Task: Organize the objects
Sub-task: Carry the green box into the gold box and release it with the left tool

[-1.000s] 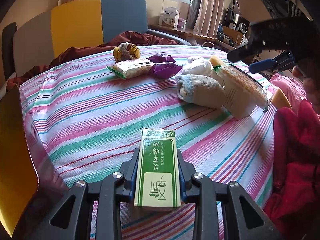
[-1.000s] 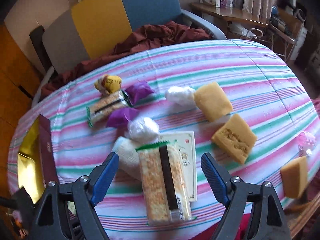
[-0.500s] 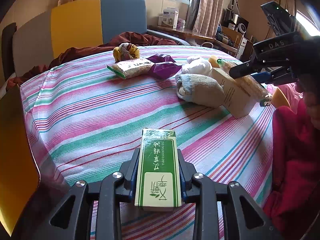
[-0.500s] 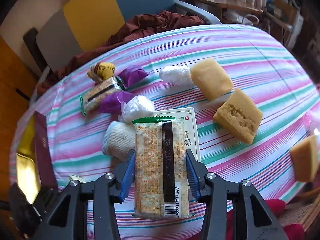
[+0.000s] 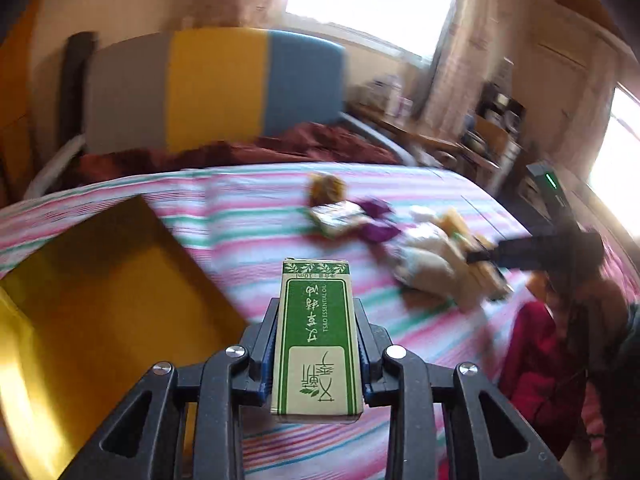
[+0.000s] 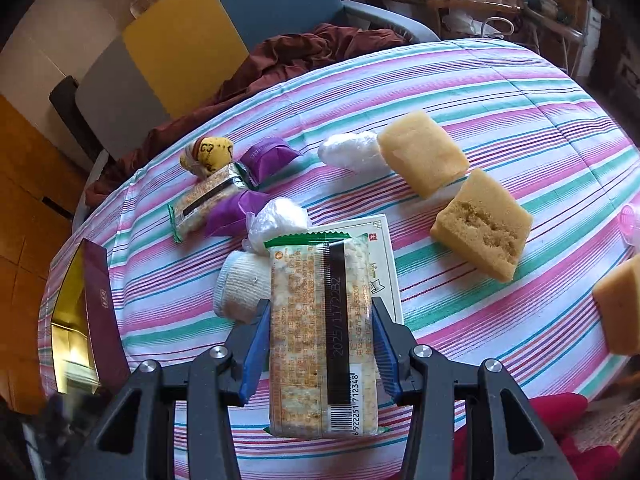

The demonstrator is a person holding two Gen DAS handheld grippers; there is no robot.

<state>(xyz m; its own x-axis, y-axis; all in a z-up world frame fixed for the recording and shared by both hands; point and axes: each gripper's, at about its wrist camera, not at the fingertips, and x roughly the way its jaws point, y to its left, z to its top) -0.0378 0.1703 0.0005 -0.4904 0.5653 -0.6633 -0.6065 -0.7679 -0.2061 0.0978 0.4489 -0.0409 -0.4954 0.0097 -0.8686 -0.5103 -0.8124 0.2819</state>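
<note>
Right tongs (image 6: pixel 318 344) have just closed on the cracker packet (image 6: pixel 322 336); left tongs (image 5: pixel 316 344), clamping the green box (image 5: pixel 316 340), have swung toward the gold tray (image 5: pixel 100 300).

I am holding my left gripper (image 5: pixel 318 344) clamped tight on a green box (image 5: pixel 317 340), angled downward. My right gripper (image 6: pixel 320 344) is tilting down more steeply, its blue pads (image 6: pixel 256 348) pressing both sides of a snack packet (image 6: pixel 322 336).
</note>
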